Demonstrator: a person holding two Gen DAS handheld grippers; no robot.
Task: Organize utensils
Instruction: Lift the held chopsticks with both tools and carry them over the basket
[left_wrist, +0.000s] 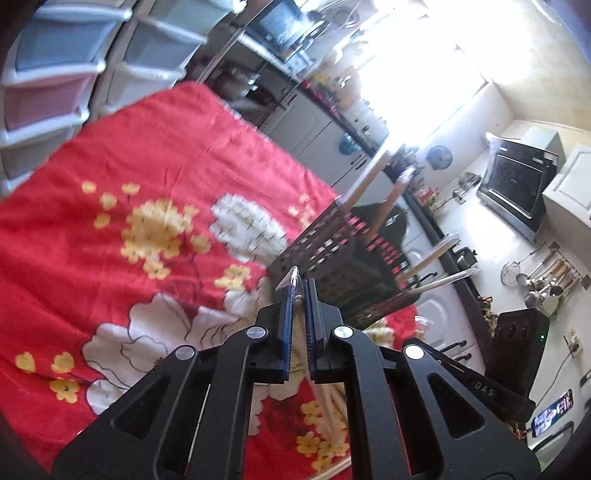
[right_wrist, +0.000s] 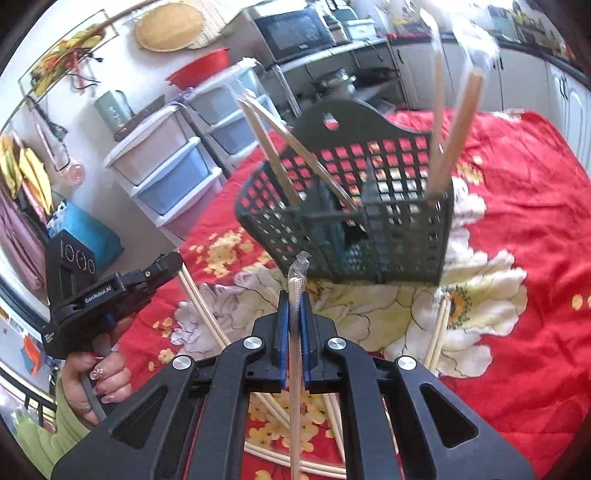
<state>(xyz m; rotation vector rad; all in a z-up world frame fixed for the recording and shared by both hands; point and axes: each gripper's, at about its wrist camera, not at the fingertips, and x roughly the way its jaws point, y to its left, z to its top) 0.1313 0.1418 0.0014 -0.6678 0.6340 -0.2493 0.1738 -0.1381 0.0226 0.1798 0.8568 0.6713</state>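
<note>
Right hand-held gripper (right_wrist: 294, 295) angled toward basket (right_wrist: 369, 221)

Bright daylight floods in; the window (left_wrist: 417, 74) blows out white, the basket (right_wrist: 354, 206) is motion-blurred, and fisheye edges bend and darken.

The basket (right_wrist: 343, 206) stood on the red cloth (right_wrist: 517, 221), its open top partly barred by chopsticks (right_wrist: 452, 147) leaning out at both ends; the middle compartment looked clear. Loose chopsticks (right_wrist: 207, 306) lay on the cloth near its foot. Left of the basket the cloth (left_wrist: 129, 155) lay bare up to the drawers (left_wrist: 55, 74).
</note>
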